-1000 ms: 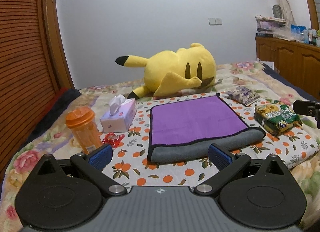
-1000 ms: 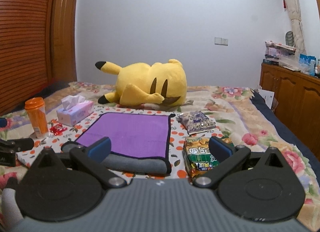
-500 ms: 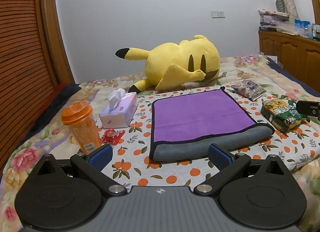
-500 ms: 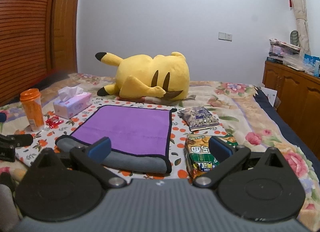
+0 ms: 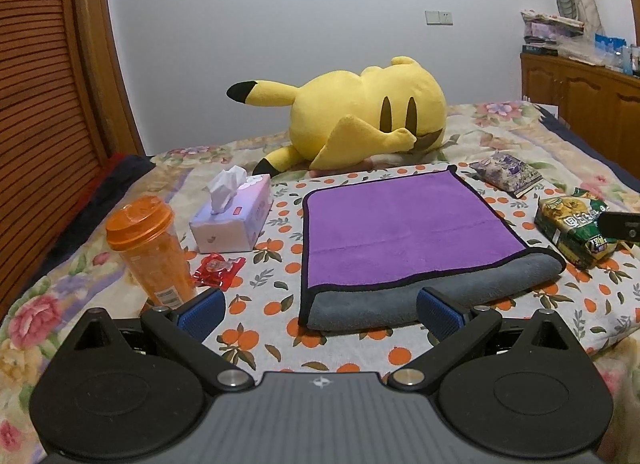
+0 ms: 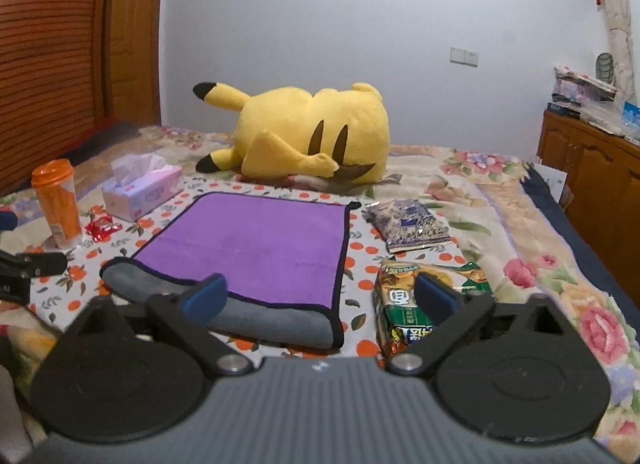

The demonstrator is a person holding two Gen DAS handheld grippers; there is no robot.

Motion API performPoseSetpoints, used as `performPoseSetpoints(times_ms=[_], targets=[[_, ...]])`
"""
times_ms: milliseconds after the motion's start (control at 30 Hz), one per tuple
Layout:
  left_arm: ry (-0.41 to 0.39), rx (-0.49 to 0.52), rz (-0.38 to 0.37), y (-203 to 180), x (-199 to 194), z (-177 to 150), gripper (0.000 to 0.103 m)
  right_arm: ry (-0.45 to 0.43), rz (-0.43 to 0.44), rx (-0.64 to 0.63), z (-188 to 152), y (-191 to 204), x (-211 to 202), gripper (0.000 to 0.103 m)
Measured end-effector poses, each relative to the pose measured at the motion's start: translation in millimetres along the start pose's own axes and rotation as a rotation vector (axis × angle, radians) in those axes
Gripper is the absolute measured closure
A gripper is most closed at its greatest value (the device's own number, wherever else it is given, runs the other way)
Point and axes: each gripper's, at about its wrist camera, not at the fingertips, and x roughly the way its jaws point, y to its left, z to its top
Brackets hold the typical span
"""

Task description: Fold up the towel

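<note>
A purple towel [image 5: 404, 229] with a grey underside and black trim lies folded on the orange-print cloth, its grey fold at the near edge; it also shows in the right wrist view [image 6: 256, 244]. My left gripper [image 5: 320, 314] is open and empty, just short of the towel's near left corner. My right gripper [image 6: 318, 300] is open and empty, over the towel's near right corner. The right gripper's tip shows at the right edge of the left wrist view [image 5: 620, 225].
A yellow plush [image 5: 360, 119] lies behind the towel. An orange cup [image 5: 150, 248], a tissue box [image 5: 234, 215] and a red wrapper [image 5: 218, 270] sit left. A green snack bag [image 6: 416, 304] and a purple packet [image 6: 408, 223] sit right. A wooden cabinet [image 6: 592, 171] stands far right.
Both grippers have moved a little nearer and lower toward the towel's near edge. Both stay open. The towel has not moved.
</note>
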Motion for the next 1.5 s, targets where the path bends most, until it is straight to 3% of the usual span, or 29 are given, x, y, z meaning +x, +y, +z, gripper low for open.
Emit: performPoseSetpoints(times_ms=[1200, 1500], targets=[[0.116, 0.005, -0.069, 25.8, 106.6, 12.0, 0.0, 0.218, 0.125, 0.002, 0.1, -15.5, 95.4, 0.017], [0.173, -0.012, -0.116, 30.0, 129.7, 8.6, 0.009, 0.288, 0.145, -0.009, -7.8, -14.0, 110.1, 0.017]])
